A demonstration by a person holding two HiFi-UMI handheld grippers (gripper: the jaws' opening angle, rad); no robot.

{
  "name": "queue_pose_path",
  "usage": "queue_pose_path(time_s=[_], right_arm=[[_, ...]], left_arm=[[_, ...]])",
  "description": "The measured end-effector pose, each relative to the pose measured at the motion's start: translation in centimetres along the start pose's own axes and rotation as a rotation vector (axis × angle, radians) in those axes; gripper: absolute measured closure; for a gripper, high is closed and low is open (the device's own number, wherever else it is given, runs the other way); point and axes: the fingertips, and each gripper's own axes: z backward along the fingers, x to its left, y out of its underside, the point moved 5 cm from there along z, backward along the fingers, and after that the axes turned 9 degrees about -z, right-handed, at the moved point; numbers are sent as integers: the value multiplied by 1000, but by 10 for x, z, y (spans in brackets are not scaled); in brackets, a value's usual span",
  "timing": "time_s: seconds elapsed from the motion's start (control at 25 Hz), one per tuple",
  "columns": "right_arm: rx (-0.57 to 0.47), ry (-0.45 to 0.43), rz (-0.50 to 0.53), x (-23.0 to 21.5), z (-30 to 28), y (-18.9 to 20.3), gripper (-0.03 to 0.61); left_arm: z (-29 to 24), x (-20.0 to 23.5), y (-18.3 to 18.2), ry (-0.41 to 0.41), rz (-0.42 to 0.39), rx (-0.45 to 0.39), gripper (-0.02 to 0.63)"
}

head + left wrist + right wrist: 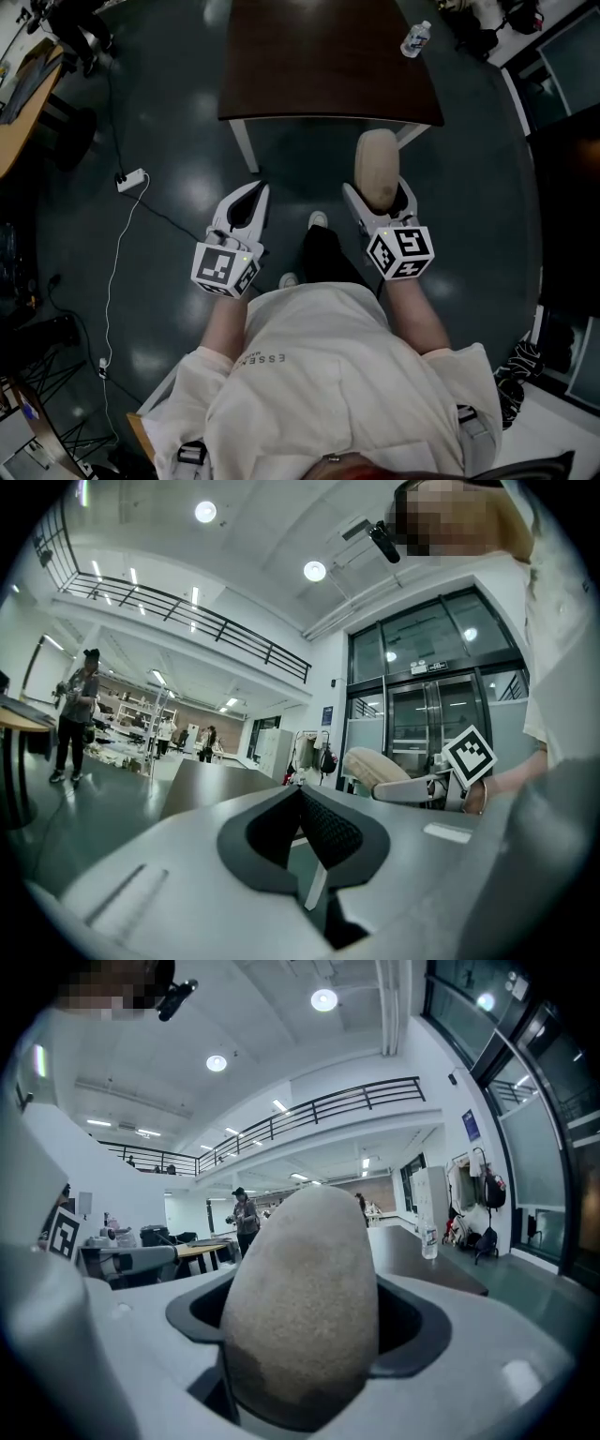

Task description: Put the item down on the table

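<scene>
The right gripper [378, 192] is pinched on the lower end of the beige oval lump [377, 169]. The lump stands up out of the jaws and hangs over the floor, just short of the near edge of the dark table [319, 66] at twelve o'clock, probably so it can be carried over the top and set down clear of the bottle [416, 38] at the table's one o'clock corner. The left gripper [248, 202], at nine o'clock of the right one, has its jaws pressed together on nothing, and both forearms reach forward side by side toward the table.
</scene>
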Motion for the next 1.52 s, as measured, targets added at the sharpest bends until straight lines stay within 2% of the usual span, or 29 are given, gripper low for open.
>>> queue_pose_path(time_s=[0.2, 0.32, 0.68, 1.0, 1.24, 1.52], right_arm=[[16, -40, -6, -29, -52, -14, 184], [19, -64, 0, -51, -88, -31, 184], [49, -108, 4, -131, -187, -74, 184], [97, -148, -17, -168, -263, -95, 184], [190, -135, -9, -177, -320, -85, 184], [367, -76, 72, -191, -392, -34, 184]], left_arm=[[-52, 14, -6, 1, -54, 6, 597], [-95, 33, -19, -17, -50, -4, 597], [-213, 76, -14, -72, -56, 23, 597], [-291, 117, -7, -103, -49, 57, 597], [-338, 151, 6, -70, -11, 86, 597], [-384, 195, 25, -9, 27, 122, 597]])
